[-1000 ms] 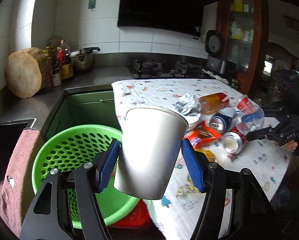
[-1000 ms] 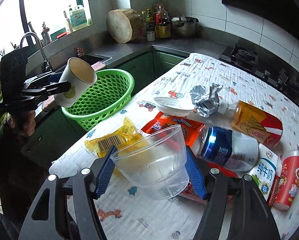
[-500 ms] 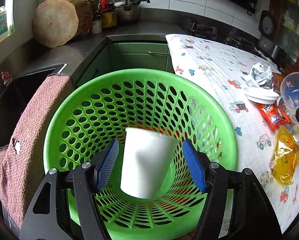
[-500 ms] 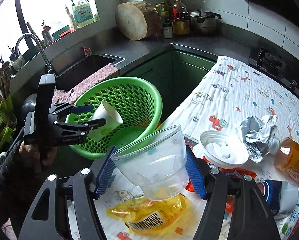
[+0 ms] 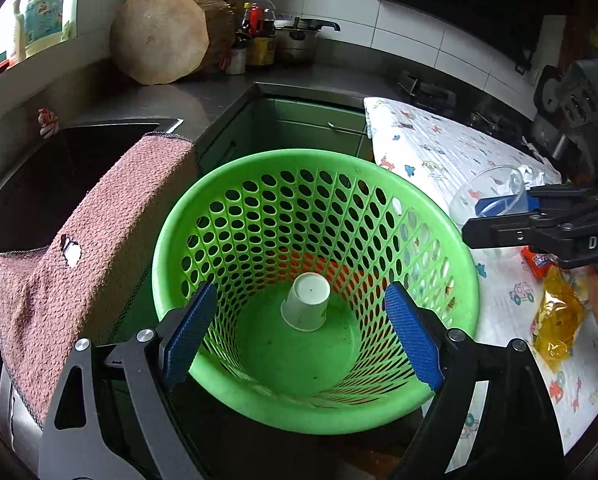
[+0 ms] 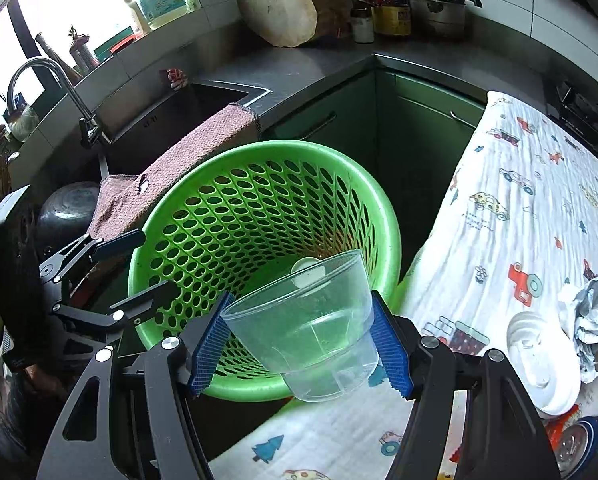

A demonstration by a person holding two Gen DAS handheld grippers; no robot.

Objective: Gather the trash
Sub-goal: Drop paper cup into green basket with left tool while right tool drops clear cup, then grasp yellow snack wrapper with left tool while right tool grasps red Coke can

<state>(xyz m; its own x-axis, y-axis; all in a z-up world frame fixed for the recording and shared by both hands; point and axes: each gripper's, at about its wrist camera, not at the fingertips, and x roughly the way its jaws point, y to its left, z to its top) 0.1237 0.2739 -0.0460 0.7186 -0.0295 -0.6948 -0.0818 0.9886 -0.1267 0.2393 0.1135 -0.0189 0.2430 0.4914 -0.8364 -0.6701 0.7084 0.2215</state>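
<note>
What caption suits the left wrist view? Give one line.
Left gripper, jaws just opened, above paper cup lying in green basket.

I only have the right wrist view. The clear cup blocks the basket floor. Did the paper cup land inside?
Observer: Yes. The white paper cup sits upside down on the floor of the green basket.
Operator: Is the left gripper clear of it?
Observer: Yes. The left gripper has just been opening, with nothing between its jaws.
Operator: Any other trash in there?
Observer: No, only that cup.
</note>
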